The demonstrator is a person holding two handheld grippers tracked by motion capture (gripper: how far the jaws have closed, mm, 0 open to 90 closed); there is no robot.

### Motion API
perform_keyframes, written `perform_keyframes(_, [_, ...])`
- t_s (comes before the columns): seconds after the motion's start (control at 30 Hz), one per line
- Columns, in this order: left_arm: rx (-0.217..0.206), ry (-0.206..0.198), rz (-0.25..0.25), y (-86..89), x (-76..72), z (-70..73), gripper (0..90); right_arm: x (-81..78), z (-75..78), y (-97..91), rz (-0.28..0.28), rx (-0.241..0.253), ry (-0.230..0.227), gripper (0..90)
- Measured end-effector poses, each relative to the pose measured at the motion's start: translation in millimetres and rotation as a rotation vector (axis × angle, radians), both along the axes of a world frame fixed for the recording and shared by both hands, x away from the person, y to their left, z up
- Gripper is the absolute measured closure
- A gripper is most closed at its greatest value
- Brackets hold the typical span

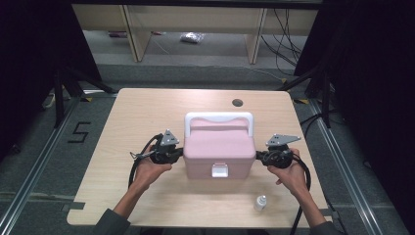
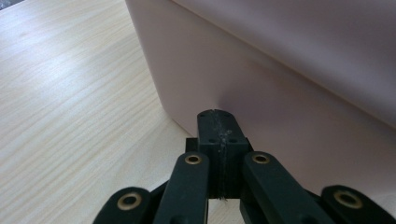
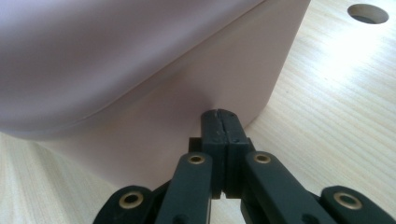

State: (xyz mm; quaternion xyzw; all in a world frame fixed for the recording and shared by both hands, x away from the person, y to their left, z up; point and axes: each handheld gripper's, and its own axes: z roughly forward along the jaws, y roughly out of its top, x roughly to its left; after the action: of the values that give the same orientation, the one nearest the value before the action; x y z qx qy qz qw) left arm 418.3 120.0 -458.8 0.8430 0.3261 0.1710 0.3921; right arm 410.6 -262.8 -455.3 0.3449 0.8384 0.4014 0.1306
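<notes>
Wooden table | one pink box | one bottle | left gripper, right gripper: jaws closed, empty

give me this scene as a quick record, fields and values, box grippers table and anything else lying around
main object: pink box with a white handle and white front latch, lid down
left hand-held gripper: shut, tips against the box's left side wall
right hand-held gripper: shut, tips against the box's right side wall
surface: light wooden table with a round hole near its far edge
other item: small clear bottle, upright, near the front edge, apart from the box
</notes>
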Motion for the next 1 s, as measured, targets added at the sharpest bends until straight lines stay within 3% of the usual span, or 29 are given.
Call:
perform_keyframes(0.03, [-0.004, -0.002, 0.002, -0.2, -0.3, -0.4, 89.6, -1.0, -0.3, -0.3, -0.001, -0.017, -0.039, 90.0])
perform_keyframes(0.17, [0.006, -0.007, -0.006, -0.7, -0.8, -0.1, 89.6, -2.6, 0.1, 0.5, 0.008, -0.021, -0.024, 90.0])
perform_keyframes(0.23, [0.011, -0.009, -0.005, -1.1, -1.1, 0.0, 89.6, -6.0, -0.1, 1.5, -0.028, -0.002, -0.001, 90.0])
perform_keyframes(0.33, [0.008, -0.01, -0.003, -2.0, -1.7, -0.3, 89.6, -3.4, -0.8, -0.8, 0.002, -0.014, -0.045, 90.0])
perform_keyframes(0.5, [-0.003, -0.009, -0.014, -3.4, -2.8, -0.9, 89.6, -7.9, -0.9, -2.3, -0.022, 0.002, -0.008, 90.0])
perform_keyframes(0.6, [-0.001, -0.002, -0.016, -3.2, -3.2, -0.7, 89.5, -7.4, -0.4, -3.8, -0.019, -0.01, -0.028, 90.0])
perform_keyframes(0.77, [0.016, 0.003, -0.015, -0.9, -0.4, 0.9, 83.1, -5.6, -0.5, -5.8, -0.026, -0.02, -0.052, 84.6])
perform_keyframes(1.0, [0.009, 0.029, -0.006, 5.3, 4.0, 2.1, 74.5, -7.1, -1.8, -9.3, -0.07, -0.029, -0.037, 78.3])
